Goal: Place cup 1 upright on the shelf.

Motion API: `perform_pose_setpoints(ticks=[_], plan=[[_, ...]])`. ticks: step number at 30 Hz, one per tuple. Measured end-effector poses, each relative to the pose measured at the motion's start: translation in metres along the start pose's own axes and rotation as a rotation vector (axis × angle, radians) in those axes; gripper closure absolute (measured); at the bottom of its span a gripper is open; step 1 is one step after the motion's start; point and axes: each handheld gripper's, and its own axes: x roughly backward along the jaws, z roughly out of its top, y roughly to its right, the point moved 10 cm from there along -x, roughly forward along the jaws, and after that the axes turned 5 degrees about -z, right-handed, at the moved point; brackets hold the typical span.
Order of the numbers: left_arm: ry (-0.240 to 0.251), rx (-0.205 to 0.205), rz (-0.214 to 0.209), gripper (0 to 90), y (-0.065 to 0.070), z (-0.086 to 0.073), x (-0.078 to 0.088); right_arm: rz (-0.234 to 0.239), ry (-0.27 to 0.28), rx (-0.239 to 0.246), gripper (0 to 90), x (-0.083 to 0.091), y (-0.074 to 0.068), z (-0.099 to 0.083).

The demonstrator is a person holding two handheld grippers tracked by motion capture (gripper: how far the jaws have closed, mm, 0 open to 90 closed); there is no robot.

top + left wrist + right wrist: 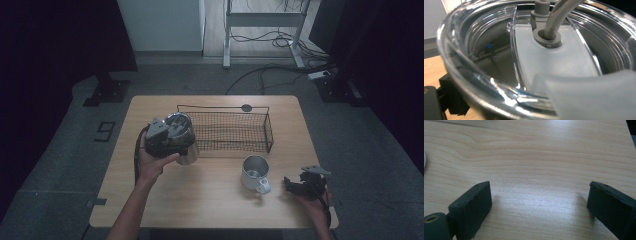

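A steel tumbler with a clear lid and a straw is at the left end of the wire basket. My left gripper is shut on the tumbler near its top, and the lid sits very close in the left gripper view. One black jaw shows at that view's lower left, against the tumbler's side. A white mug stands on the table in front of the basket. My right gripper is open low over bare wood, right of the mug, with nothing between its jaws.
The black wire basket holds nothing and stands at the table's far middle. Around the table is grey floor, with cables and a white desk frame behind. The table's right edge is near my right hand.
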Motion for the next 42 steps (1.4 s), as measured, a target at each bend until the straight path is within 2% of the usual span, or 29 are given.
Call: perform_pose_setpoints(ticks=[19, 28, 31, 42], plan=[[0.0, 0.015, -0.015, 3.8, -0.002, 0.012, -0.007, -0.003, 0.003, -0.004, 6.4, 0.0, 0.0, 0.0], [0.0, 0.006, -0.001, 3.8, -0.006, 0.02, -0.01, -0.003, 0.001, -0.003, 6.5, 0.0, 0.0, 0.0], [-0.005, -0.009, 0.009, 3.8, -0.009, 0.022, -0.013, -0.003, 0.001, -0.002, 6.6, 0.0, 0.001, 0.0], [-0.011, 0.007, 0.011, 3.8, -0.016, 0.023, -0.021, -0.004, 0.003, -0.001, 6.7, 0.0, 0.001, 0.0]])
